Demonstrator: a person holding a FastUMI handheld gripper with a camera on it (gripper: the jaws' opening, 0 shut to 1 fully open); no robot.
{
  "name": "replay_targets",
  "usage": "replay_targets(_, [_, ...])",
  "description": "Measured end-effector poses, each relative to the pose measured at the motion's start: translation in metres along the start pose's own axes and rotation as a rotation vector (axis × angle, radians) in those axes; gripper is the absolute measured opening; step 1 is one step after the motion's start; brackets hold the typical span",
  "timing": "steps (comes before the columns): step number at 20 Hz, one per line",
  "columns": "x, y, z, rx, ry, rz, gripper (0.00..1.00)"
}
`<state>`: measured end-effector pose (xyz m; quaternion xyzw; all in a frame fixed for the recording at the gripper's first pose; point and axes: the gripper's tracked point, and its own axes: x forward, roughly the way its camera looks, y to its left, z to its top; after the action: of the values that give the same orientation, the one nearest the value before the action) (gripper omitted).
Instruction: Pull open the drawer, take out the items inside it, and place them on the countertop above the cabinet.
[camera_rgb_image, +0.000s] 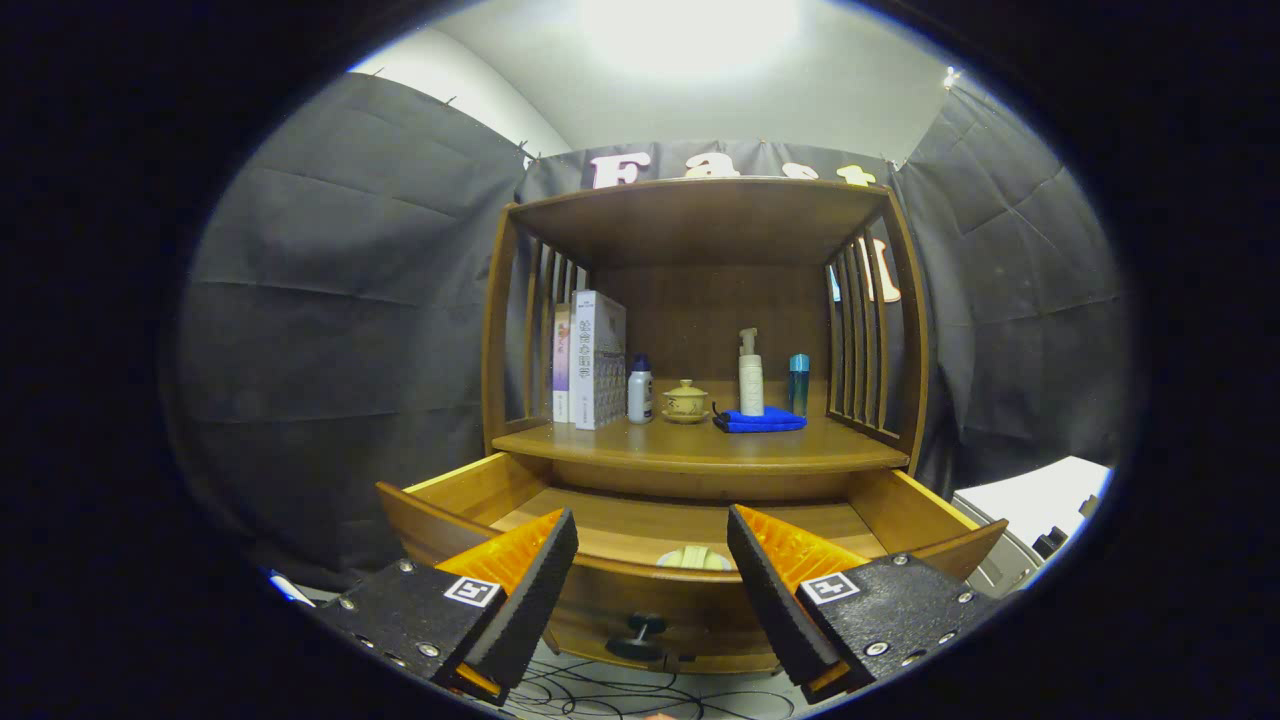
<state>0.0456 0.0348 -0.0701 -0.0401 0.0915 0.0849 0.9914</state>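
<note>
Already the drawer (690, 525) stands pulled out below the worktop (700, 445), so that step looks done. One pale item (694, 559) lies inside near the front, just ahead of the claw (652, 570), which hangs released and empty, fingers wide apart. Lifting the item onto the worktop remains
</note>
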Motion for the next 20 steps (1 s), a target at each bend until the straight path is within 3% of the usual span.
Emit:
replay_targets(4, [0.037, -0.005, -0.014, 0.068, 0.166, 0.015, 0.94])
replay_targets(8, [0.07, -0.027, -0.037, 0.138, 0.337, -0.049, 0.94])
replay_targets(11, [0.086, -0.029, -0.053, 0.161, 0.444, -0.046, 0.94])
replay_targets(18, [0.096, -0.024, -0.084, 0.142, 0.586, -0.036, 0.93])
replay_targets(20, [0.097, -0.027, -0.085, 0.143, 0.595, -0.047, 0.87])
